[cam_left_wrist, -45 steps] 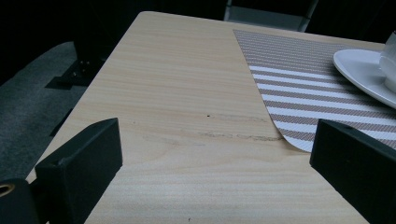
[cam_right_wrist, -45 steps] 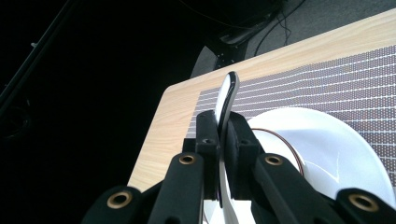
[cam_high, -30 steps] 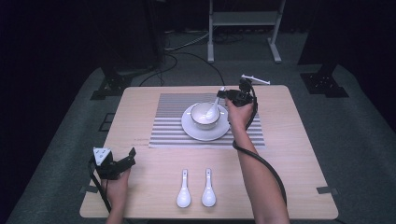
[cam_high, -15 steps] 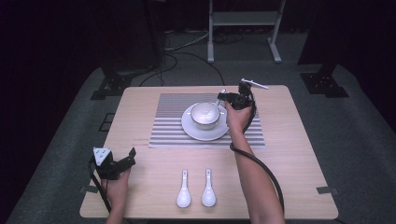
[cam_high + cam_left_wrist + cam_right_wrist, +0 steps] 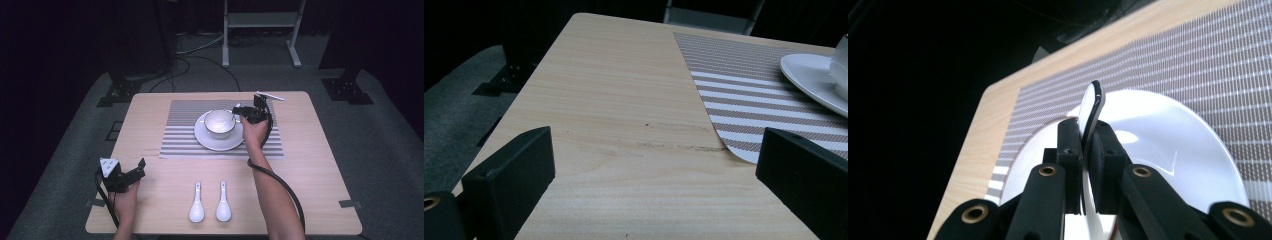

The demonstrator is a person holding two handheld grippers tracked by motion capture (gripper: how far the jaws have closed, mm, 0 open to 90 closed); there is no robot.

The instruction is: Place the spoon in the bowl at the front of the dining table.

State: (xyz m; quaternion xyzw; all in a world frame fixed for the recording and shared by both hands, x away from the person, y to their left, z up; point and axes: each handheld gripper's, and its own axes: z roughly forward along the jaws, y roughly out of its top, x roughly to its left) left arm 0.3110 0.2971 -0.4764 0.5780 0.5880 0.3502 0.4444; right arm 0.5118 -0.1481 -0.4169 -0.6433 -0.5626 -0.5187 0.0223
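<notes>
— Looking for writing first: can you read any brand or label?

— No lettering is legible on the white cup (image 5: 219, 122), its saucer (image 5: 212, 142), or the striped placemat (image 5: 180, 135).

— Where is the cup?

— Just above the middle of the high view, sitting on the saucer at the centre of the placemat on the wooden bench (image 5: 310, 165).

— And the right tongs (image 5: 239, 111)?

— At the cup's right side, with the right hand (image 5: 256, 131) just below them and the forearm running up from the bottom edge, its cable looping alongside. In the right gripper view the jaws are pressed together on a thin white curved piece, the cup handle (image 5: 1091, 107), which stands up between them over the saucer.

— The left tongs (image 5: 141, 165)?

— Lower left of the high view, near the bench's edge, pointing up and right, held by the left hand (image 5: 125, 195). In the left gripper view the jaws stand wide apart with bare bench between them.

— Anything else?

— Two white soup spoons (image 5: 210, 202) lie side by side at the lower middle, handles pointing away from the person.
</notes>
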